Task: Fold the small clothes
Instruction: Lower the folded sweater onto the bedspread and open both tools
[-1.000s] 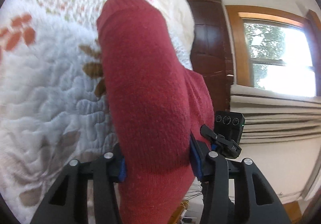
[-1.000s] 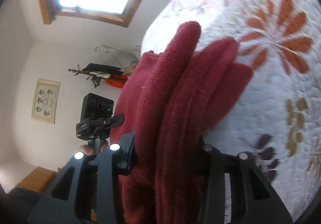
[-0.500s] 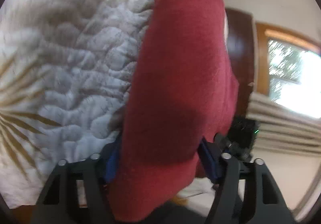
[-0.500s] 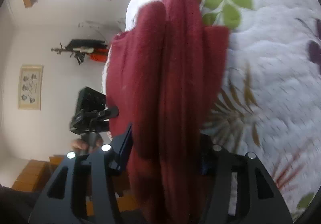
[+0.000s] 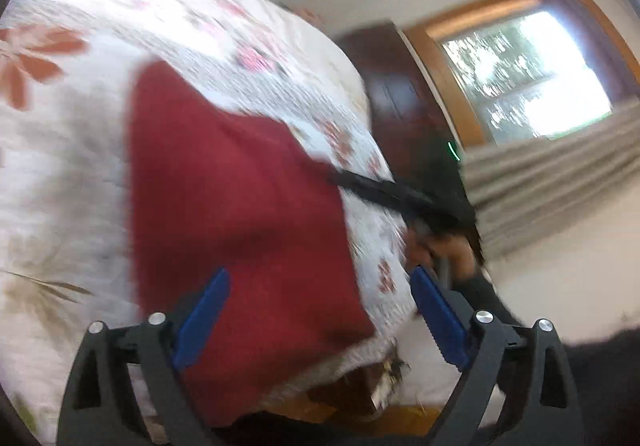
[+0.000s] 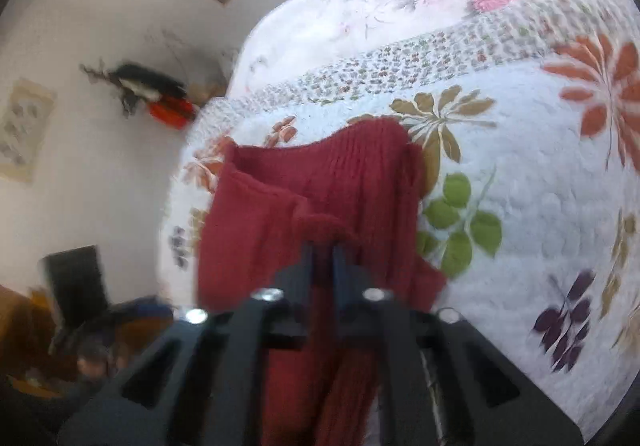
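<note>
On the flowered quilt [image 5: 60, 174] the red garment [image 5: 240, 206] lies toward seven o'clock, the left gripper [image 5: 316, 310] spread wide over it. At two o'clock a wood-framed window [image 5: 532, 86]. The right gripper [image 6: 323, 250] pinches a fold of the garment.

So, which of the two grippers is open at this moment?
The left gripper: its blue pads stand wide apart. The right gripper is pinched shut on the red garment.
</note>
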Demonstrator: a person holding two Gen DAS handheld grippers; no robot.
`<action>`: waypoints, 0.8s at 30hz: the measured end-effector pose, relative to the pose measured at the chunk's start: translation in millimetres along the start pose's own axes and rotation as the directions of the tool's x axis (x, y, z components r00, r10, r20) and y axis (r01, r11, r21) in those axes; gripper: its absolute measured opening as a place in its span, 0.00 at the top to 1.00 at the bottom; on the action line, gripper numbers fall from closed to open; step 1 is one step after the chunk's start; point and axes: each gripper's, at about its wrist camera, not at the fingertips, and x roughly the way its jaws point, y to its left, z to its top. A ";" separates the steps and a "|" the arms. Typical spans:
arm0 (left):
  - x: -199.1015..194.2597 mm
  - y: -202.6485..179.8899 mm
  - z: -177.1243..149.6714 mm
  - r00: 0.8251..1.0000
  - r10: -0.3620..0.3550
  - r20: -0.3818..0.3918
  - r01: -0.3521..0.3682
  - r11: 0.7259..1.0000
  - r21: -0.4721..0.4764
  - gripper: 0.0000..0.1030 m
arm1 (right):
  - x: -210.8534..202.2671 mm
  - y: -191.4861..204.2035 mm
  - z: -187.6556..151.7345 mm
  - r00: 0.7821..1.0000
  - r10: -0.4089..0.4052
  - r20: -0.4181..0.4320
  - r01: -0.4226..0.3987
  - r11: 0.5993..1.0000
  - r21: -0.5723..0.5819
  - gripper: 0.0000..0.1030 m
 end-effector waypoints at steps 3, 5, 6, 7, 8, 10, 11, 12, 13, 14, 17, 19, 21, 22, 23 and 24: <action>40.3 -13.6 -23.9 0.991 0.040 -0.125 -0.032 0.997 0.064 0.11 | -11.3 10.2 7.9 0.997 -0.002 0.079 0.006 0.999 -0.043 0.93; 60.1 -18.9 -39.0 0.982 0.062 -0.178 -0.043 0.993 0.111 0.11 | -2.3 -5.5 5.9 0.995 -0.069 0.077 0.070 0.997 -0.013 0.93; 64.6 -18.9 -43.0 0.980 0.065 -0.187 -0.044 0.993 0.113 0.11 | 3.3 -10.2 5.7 0.993 -0.099 0.061 0.099 0.995 0.001 0.93; 72.5 -21.3 -42.2 0.979 0.064 -0.192 -0.043 0.993 0.111 0.11 | 12.3 -19.0 3.3 0.992 -0.123 0.039 0.123 0.992 0.011 0.93; 75.6 -22.0 -41.7 0.979 0.059 -0.195 -0.038 0.993 0.109 0.10 | 19.5 -25.7 -0.8 0.990 -0.137 0.024 0.137 0.990 0.017 0.93; 70.2 -22.8 -39.4 0.978 0.053 -0.199 -0.034 0.995 0.098 0.10 | 18.4 -30.5 -7.0 0.993 -0.108 0.042 0.106 0.994 0.034 0.89; 66.4 -24.8 -37.6 0.978 0.051 -0.201 -0.033 0.995 0.095 0.10 | 8.1 -27.8 -9.2 0.995 -0.073 0.071 0.070 0.996 0.048 0.85; 60.0 -26.3 -34.7 0.979 0.052 -0.195 -0.033 0.995 0.097 0.10 | -1.2 -24.0 -10.8 0.994 -0.058 0.092 0.054 0.997 0.050 0.83; 52.0 -26.0 -33.3 0.982 0.055 -0.183 -0.037 0.994 0.102 0.10 | -14.9 -16.0 -13.8 0.992 -0.046 0.116 0.042 0.998 0.040 0.80; 43.1 -27.1 -31.0 0.984 0.064 -0.164 -0.046 0.993 0.109 0.07 | -30.8 -2.7 -19.8 0.989 -0.040 0.143 0.039 0.999 0.010 0.77; 28.6 -23.8 -18.0 0.989 0.104 -0.106 -0.092 0.990 0.109 0.04 | -46.7 30.3 -46.8 0.993 0.048 0.109 -0.041 0.997 -0.069 0.66; 28.3 -10.9 -9.5 0.986 0.120 -0.113 -0.115 0.992 0.054 0.04 | -33.4 40.3 -68.8 0.998 0.061 0.030 -0.057 0.994 -0.096 0.66; 35.3 5.1 -8.3 0.984 0.108 -0.144 -0.107 0.994 0.010 0.04 | -11.5 32.0 -87.7 0.999 0.003 -0.038 -0.006 0.997 -0.080 0.66; 35.9 12.8 -11.2 0.984 0.100 -0.147 -0.100 0.995 0.005 0.04 | -2.4 24.0 -95.9 0.998 -0.035 -0.057 0.031 0.997 -0.068 0.73; 39.1 20.7 -13.9 0.984 0.087 -0.158 -0.090 0.996 -0.008 0.04 | 5.2 15.0 -105.5 0.995 -0.071 -0.066 0.067 0.996 -0.062 0.77; 43.9 28.0 -14.5 0.982 0.061 -0.176 -0.068 0.997 -0.033 0.04 | 7.4 12.1 -110.3 0.993 -0.094 -0.068 0.089 0.994 -0.065 0.80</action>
